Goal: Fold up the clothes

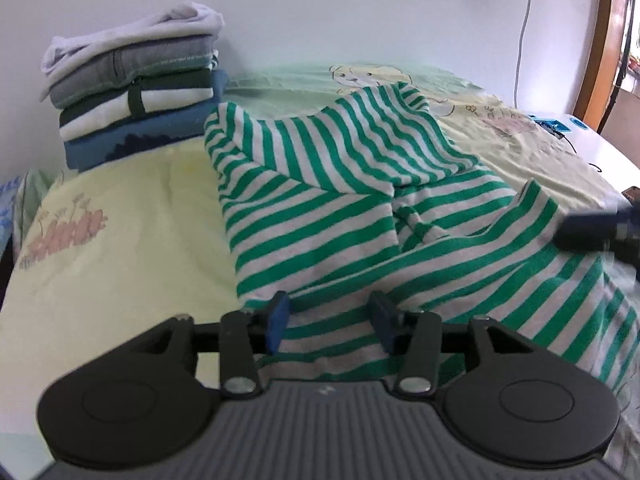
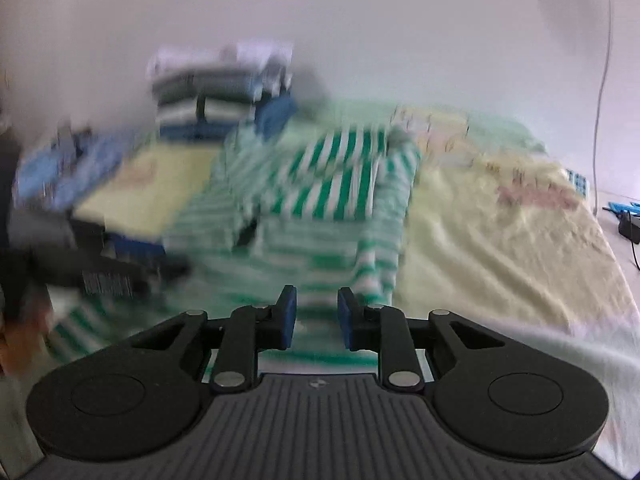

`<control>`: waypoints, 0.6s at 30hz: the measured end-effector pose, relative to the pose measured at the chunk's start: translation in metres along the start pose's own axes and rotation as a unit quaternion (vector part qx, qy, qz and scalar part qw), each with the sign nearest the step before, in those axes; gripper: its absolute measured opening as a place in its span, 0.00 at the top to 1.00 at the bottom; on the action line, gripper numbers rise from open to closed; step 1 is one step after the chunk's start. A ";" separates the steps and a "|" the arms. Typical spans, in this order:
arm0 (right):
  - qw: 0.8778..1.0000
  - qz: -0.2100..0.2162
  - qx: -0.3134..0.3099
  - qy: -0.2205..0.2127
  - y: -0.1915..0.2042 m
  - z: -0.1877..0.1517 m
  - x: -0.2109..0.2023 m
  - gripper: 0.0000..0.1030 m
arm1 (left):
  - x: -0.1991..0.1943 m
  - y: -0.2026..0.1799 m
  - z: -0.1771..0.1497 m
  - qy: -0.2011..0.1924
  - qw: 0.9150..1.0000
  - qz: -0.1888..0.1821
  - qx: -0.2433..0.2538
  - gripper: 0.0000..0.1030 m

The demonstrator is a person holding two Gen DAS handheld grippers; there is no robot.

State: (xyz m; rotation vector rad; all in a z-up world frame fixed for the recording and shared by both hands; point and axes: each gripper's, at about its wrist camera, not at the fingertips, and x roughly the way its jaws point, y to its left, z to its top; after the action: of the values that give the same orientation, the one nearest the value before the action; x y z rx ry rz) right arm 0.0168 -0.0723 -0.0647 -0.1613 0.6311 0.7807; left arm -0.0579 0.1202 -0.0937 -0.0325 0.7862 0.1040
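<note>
**Setting up the next fold on the striped top**

I am looking along the left gripper (image 1: pixel 330 322) and its fingers (image 1: pixel 278 320) are standing well apart, with nothing pinched between them; the near hem of the green-and-white striped garment (image 1: pixel 340 208) is lying just under and between the tips. The garment is filling the centre of the left wrist frame, spread on the pale yellow bed sheet (image 1: pixel 120 248), with one flap already turned over across its upper middle. A stack of folded clothes (image 1: pixel 136 92) is sitting in the upper left, against the wall.

In the right wrist frame the right gripper (image 2: pixel 317 318) is showing its fingers (image 2: pixel 288 316) set a narrow gap apart, and I am seeing no cloth caught between them, though this view is badly smeared, so I am saying that with some caution. The same gripper is showing at the right edge of the left wrist frame as a dark blur beside a raised peak of striped cloth.

My judgement is that I am regrasping for the next fold. To do it well, I am aiming to lower both sets of fingers onto the near hem at matching points, taking only the garment's layers and not the sheet beneath. I am wanting the loose peak at the right flattened first, or it will end up trapped as a lump. Then I am planning to lift evenly and carry the hem toward the top of the frame, keeping the stripes parallel as a check on squareness.
</note>
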 end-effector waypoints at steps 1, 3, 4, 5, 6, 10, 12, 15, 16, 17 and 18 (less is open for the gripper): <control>1.000 -0.003 -0.008 0.002 0.001 0.002 0.006 0.78 | 0.001 0.000 0.000 -0.001 1.000 0.002 0.001 0.42; 1.000 -0.013 -0.015 0.021 -0.002 0.000 0.023 0.78 | 0.003 0.003 0.001 0.002 1.000 0.004 -0.007 0.38; 0.999 -0.014 -0.008 0.031 -0.007 -0.003 0.033 0.79 | 0.005 0.006 0.002 0.003 1.000 0.000 -0.018 0.37; 0.999 -0.011 0.009 0.030 -0.014 -0.004 0.038 0.79 | 0.006 0.009 0.002 0.004 1.000 -0.005 -0.030 0.37; 0.999 -0.005 0.031 0.024 -0.022 -0.003 0.041 0.79 | 0.007 0.011 0.003 0.006 0.999 -0.008 -0.037 0.37; 0.997 -0.014 0.063 0.030 -0.038 0.004 0.047 0.79 | 0.009 0.003 0.003 0.001 1.000 0.005 -0.017 0.33; 0.997 -0.029 0.069 0.029 -0.041 0.006 0.034 0.79 | 0.010 0.006 0.002 -0.002 1.000 0.005 -0.022 0.30; 0.997 -0.006 0.079 0.019 -0.042 0.005 0.007 0.77 | 0.014 0.010 -0.001 -0.007 0.999 0.023 -0.029 0.09; 0.996 0.022 0.081 0.019 -0.041 0.002 -0.003 0.77 | 0.016 0.013 -0.003 -0.008 0.999 0.025 -0.034 0.05; 0.995 0.049 0.083 0.019 -0.039 -0.001 -0.013 0.77 | 0.018 0.019 -0.005 -0.008 0.999 0.019 -0.044 0.04; 0.995 0.063 0.069 0.026 -0.032 -0.007 -0.019 0.77 | 0.020 0.024 -0.006 -0.005 0.998 0.011 -0.058 0.02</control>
State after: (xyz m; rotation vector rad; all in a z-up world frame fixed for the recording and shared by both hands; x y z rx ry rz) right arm 0.0261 -0.1093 -0.0620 -0.0152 0.7479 0.8529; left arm -0.0502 0.1457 -0.1118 -0.1338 0.7697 0.1707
